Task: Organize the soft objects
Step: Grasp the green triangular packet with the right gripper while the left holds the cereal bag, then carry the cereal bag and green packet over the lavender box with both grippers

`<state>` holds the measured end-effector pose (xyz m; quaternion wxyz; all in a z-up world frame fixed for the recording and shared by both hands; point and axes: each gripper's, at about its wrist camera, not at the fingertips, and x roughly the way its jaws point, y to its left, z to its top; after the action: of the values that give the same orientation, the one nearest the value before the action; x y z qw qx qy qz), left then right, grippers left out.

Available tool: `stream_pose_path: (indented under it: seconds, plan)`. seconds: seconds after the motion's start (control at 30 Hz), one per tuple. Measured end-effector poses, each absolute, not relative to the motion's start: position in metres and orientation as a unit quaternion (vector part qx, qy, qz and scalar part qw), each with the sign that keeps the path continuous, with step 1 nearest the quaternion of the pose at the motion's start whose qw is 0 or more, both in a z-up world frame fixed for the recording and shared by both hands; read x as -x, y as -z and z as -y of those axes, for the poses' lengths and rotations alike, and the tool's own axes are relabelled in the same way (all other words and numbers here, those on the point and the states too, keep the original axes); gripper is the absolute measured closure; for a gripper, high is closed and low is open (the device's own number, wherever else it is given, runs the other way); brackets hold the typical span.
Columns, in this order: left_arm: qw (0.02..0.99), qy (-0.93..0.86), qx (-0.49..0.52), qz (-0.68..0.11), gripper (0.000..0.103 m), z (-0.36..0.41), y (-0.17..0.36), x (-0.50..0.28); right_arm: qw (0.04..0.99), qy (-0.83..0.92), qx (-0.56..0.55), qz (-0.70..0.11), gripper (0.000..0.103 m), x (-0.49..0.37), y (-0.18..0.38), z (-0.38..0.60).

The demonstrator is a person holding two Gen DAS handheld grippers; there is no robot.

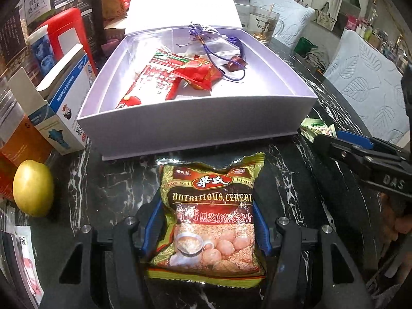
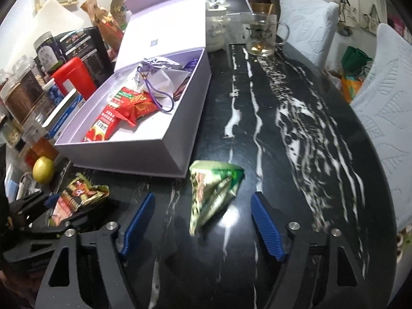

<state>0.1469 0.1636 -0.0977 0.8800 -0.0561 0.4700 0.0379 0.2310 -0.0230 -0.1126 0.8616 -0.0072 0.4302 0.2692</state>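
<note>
Shiny brown and green cereal bag (image 1: pixel 207 216), soft and puffy, squeezed on both sides by the blue pads (image 1: pixel 152 225) of the left gripper (image 1: pixel 206 229), just in front of the pale purple cardboard box (image 1: pixel 195 126). Held over the black marble table (image 1: pixel 108 180) with white streaks. Inside the open box: long red snack packet (image 1: pixel 152 77), small red wrapper (image 1: pixel 198 74), purple cord (image 1: pixel 213 56). Small green folded packet (image 2: pixel 216 190), a bit blurry, lying on the table near the box corner. Right gripper (image 2: pixel 203 221) around it, fingers (image 2: pixel 267 226) wide apart, not touching it. Yellow round fruit (image 1: pixel 33 188) off to the left side.
</note>
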Motion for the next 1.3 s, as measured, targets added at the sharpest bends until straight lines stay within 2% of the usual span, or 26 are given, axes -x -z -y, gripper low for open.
stream_pose_path:
  seconds: [0.07, 0.13, 0.2, 0.4, 0.93, 1.03, 1.1, 1.17, 1.23, 1.3]
  plan:
    - [0.880, -0.040, 0.058, -0.470, 0.043, -0.165, 0.097, -0.147, 0.860, -0.271, 0.007, -0.432, 0.033, -0.236, 0.114, 0.019]
    - [0.880, -0.043, 0.061, -0.470, 0.043, -0.166, 0.097, -0.148, 0.859, -0.268, 0.012, -0.437, 0.047, -0.240, 0.115, 0.015]
    - [0.879, -0.044, 0.062, -0.470, 0.043, -0.167, 0.098, -0.149, 0.861, -0.258, 0.019, -0.439, 0.065, -0.242, 0.117, 0.014]
    - [0.880, -0.042, 0.059, -0.470, 0.043, -0.163, 0.098, -0.145, 0.862, -0.264, 0.022, -0.433, 0.073, -0.233, 0.116, 0.021]
    - [0.877, -0.024, 0.045, -0.478, 0.043, -0.140, 0.097, -0.127, 0.856, -0.253, 0.021, -0.451, 0.073, -0.163, 0.116, 0.059]
    - [0.876, -0.027, 0.038, -0.480, 0.043, -0.138, 0.097, -0.128, 0.853, -0.255, 0.018, -0.456, 0.064, -0.156, 0.117, 0.061]
    - [0.876, -0.027, 0.036, -0.480, 0.042, -0.137, 0.097, -0.129, 0.853, -0.256, 0.005, -0.455, 0.047, -0.156, 0.119, 0.062]
    - [0.875, -0.027, 0.018, -0.482, 0.038, -0.133, 0.098, -0.129, 0.855, -0.252, -0.001, -0.452, 0.044, -0.158, 0.119, 0.061]
    - [0.874, -0.024, 0.024, -0.485, 0.031, -0.134, 0.099, -0.130, 0.859, -0.246, 0.003, -0.450, 0.044, -0.159, 0.119, 0.059]
    - [0.873, -0.025, 0.022, -0.487, 0.028, -0.133, 0.099, -0.129, 0.860, -0.240, 0.007, -0.451, 0.044, -0.160, 0.119, 0.058]
